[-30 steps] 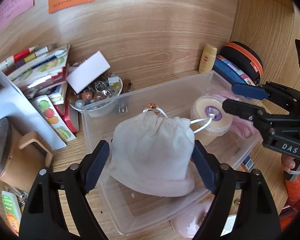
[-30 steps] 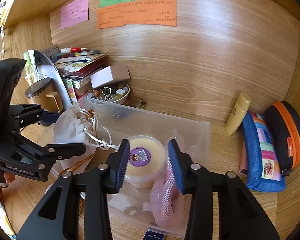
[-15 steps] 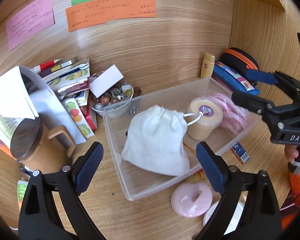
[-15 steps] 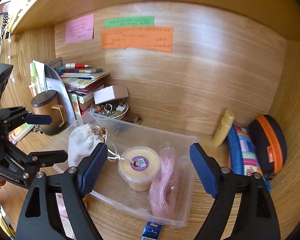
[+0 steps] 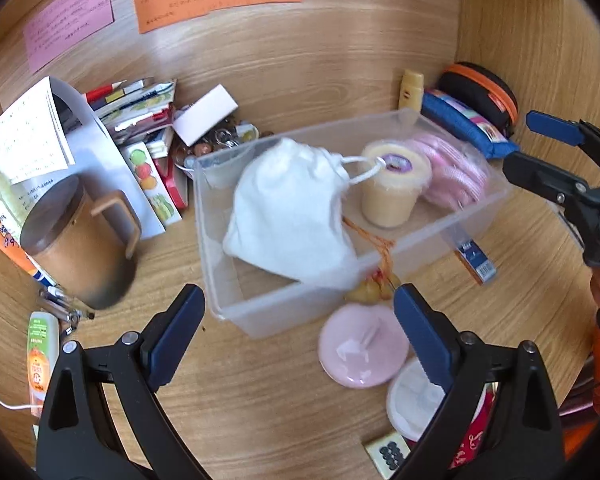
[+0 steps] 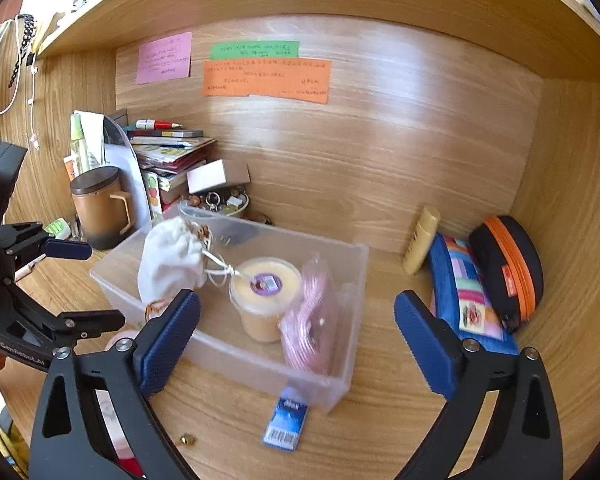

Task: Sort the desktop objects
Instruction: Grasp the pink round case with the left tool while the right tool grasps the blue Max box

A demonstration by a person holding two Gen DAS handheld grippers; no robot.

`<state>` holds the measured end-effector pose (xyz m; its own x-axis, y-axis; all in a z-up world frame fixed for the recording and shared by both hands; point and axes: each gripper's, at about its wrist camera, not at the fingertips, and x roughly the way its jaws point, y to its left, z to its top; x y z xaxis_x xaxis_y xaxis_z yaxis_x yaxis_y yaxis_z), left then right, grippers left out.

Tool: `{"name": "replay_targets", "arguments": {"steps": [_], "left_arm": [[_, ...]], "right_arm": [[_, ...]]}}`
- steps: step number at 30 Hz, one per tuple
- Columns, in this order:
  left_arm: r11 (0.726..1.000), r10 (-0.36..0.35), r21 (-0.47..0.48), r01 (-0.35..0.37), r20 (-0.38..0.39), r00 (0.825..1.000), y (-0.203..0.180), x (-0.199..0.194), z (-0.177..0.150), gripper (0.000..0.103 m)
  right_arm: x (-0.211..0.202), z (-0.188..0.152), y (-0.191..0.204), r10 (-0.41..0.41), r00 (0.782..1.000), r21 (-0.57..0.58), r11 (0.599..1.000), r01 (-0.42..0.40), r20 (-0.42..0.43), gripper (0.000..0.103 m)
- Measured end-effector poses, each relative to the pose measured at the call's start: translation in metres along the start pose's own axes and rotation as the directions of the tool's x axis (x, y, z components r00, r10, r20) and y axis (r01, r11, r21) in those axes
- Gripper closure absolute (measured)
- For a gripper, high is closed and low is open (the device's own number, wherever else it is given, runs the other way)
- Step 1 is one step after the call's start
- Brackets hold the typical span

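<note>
A clear plastic bin point(image 5: 260, 312) point(image 6: 340, 264) sits on the wooden desk. Inside it lie a white drawstring pouch point(image 5: 288, 216) point(image 6: 168, 256), a yellow tub point(image 5: 388, 200) point(image 6: 264, 300) with a purple sticker, and a pink bundle point(image 5: 452, 172) point(image 6: 312, 320) in plastic. The pouch's cord rests on the tub's lid. My left gripper point(image 5: 298, 296) point(image 6: 100, 284) hangs open in front of the bin, holding nothing. My right gripper point(image 6: 296, 298) point(image 5: 524, 142) is back from the bin's right end. Its jaws are opening and nothing is between them.
A lidded brown mug point(image 5: 76, 240), stacked books point(image 6: 168, 152) and a bowl of trinkets point(image 6: 224, 204) crowd the back left. A yellow tube point(image 6: 420, 240), blue pencil case point(image 6: 464, 288) and black-orange case point(image 6: 508, 264) sit at the right. A pink lid point(image 5: 364, 348) and blue pack point(image 6: 286, 420) lie before the bin.
Both grippers have opened wide and drawn back from the bin. The left one has come off the pouch and the right one off the tub; both things stay in the bin.
</note>
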<state>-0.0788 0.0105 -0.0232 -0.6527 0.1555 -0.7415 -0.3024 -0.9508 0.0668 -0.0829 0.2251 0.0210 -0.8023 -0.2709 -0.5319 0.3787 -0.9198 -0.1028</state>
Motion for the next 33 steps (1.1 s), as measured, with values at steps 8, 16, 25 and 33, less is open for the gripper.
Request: {"name": "replay_targets", "arguments": {"steps": [8, 16, 25, 33], "left_arm": [[1.000, -0.013, 0.017, 0.013, -0.031, 0.999, -0.016, 0.004, -0.017, 0.007], [0.995, -0.102, -0.028, 0.100, -0.111, 0.989, -0.015, 0.030, -0.019, 0.007], [0.983, -0.156, -0.122, 0.138, -0.152, 0.976, 0.002, 0.049, -0.027, 0.006], [0.983, -0.136, -0.144, 0.116, -0.134, 0.982, 0.024, 0.040, -0.040, 0.006]], "right_arm": [[-0.001, -0.029, -0.007, -0.001, 0.998, 0.002, 1.000, 0.002, -0.066, 0.006], [0.008, -0.058, -0.009, 0.003, 0.988, -0.014, 1.000, -0.005, -0.151, 0.006], [0.028, -0.083, -0.016, 0.105, 0.953, 0.031, 0.994, -0.101, -0.285, 0.006], [0.037, -0.090, -0.005, 0.099, 0.941, -0.006, 0.994, -0.107, -0.324, 0.012]]}}
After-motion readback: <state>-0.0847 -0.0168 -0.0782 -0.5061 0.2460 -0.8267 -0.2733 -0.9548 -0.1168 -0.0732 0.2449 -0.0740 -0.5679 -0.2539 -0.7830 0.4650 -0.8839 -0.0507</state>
